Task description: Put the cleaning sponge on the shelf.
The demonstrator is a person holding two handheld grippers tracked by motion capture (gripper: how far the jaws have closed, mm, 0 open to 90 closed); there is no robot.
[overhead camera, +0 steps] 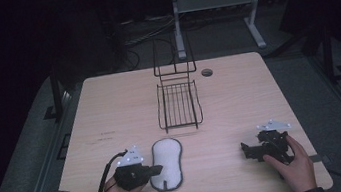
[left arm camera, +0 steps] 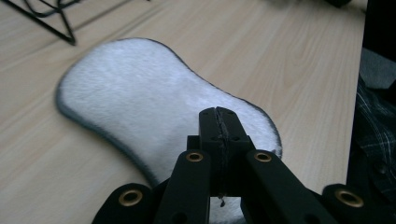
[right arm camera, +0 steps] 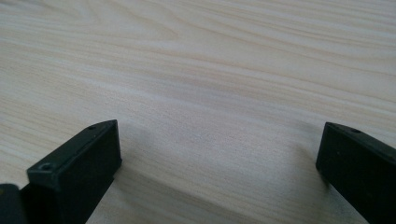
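So the table [overhead camera: 110, 109] was a pale wood top, taking up most of the high view. Up at 12 o'clock sat a black wire rack [overhead camera: 178, 106], lying flat with its back part sticking up, and a small round hole [overhead camera: 206, 72] in the top just off at its 1 o'clock.

Down at 6 o'clock, a bit left of centre, lay the pad [overhead camera: 167, 163], a white fuzzy peanut-shaped thing with a dark edge, flat on the table and well apart from the rack.

The left gripper [overhead camera: 157, 169] came in from the pad's 9 o'clock, jaws clamped tight together. In the left gripper view the closed tips [left arm camera: 219, 122] sat over the near end of the pad [left arm camera: 140, 102]; couldn't tell if any fabric was pinched.

The right gripper [overhead camera: 245, 150] was over at 4 o'clock, jaws spread wide with just bare table [right arm camera: 210, 70] between them, well apart from the pad.
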